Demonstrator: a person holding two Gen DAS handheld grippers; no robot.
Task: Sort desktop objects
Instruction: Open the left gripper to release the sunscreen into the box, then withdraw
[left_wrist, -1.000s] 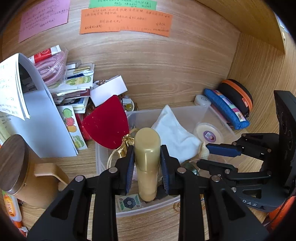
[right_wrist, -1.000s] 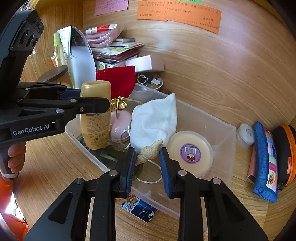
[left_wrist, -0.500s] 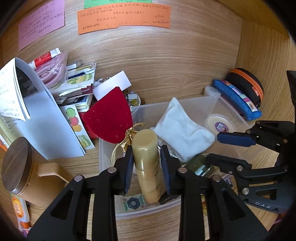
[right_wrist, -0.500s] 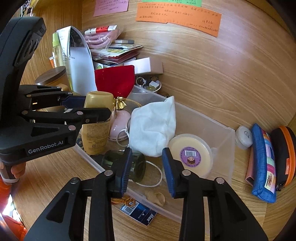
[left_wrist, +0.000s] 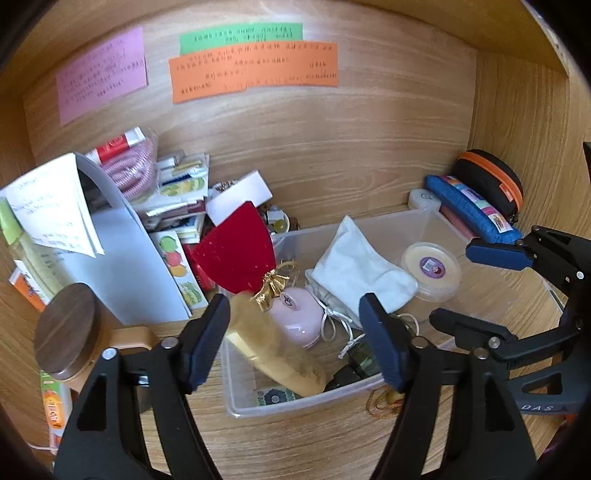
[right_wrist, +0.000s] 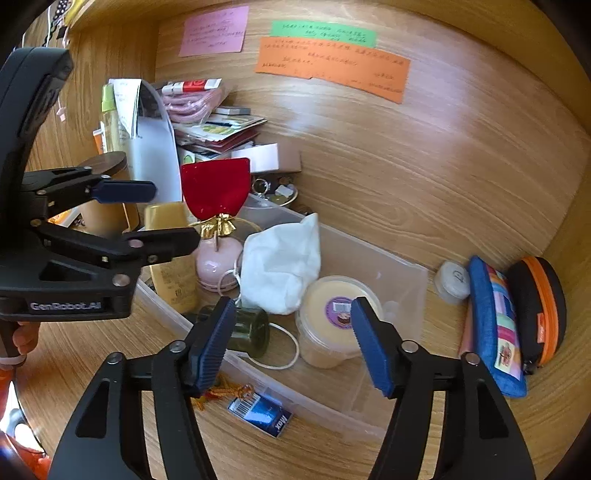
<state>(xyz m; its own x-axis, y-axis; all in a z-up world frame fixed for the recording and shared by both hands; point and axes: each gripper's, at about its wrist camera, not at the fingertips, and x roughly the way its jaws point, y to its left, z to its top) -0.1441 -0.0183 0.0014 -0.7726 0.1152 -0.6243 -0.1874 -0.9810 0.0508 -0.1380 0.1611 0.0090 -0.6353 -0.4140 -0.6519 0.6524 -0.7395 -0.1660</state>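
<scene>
A clear plastic bin (left_wrist: 295, 400) (right_wrist: 402, 266) sits on the wooden desk. In it are a yellow bottle (left_wrist: 273, 350) (right_wrist: 170, 258), blurred and tilted, a pink apple-shaped case (left_wrist: 295, 317) (right_wrist: 216, 264), a white cloth pouch (left_wrist: 362, 266) (right_wrist: 280, 266), a round cream tub (left_wrist: 430, 269) (right_wrist: 338, 314), a dark green jar (right_wrist: 249, 326) and a red velvet bag (left_wrist: 240, 254) (right_wrist: 216, 188). My left gripper (left_wrist: 295, 343) (right_wrist: 162, 214) is open above the bottle. My right gripper (right_wrist: 291, 347) (left_wrist: 476, 288) is open and empty over the bin's front.
A wooden-lidded container (left_wrist: 68, 336), a white folder (left_wrist: 122, 266) and stacked packets (left_wrist: 177, 195) stand left of the bin. A blue pouch (right_wrist: 495, 325) and a black-orange case (right_wrist: 539, 310) lie at the right. A small blue box (right_wrist: 260, 413) and gold cord (right_wrist: 221, 393) lie before the bin.
My left gripper opened and let go of the yellow bottle, which tips over in the bin. My right gripper dropped a small shell into the bin, opened wide, and both pulled back.
</scene>
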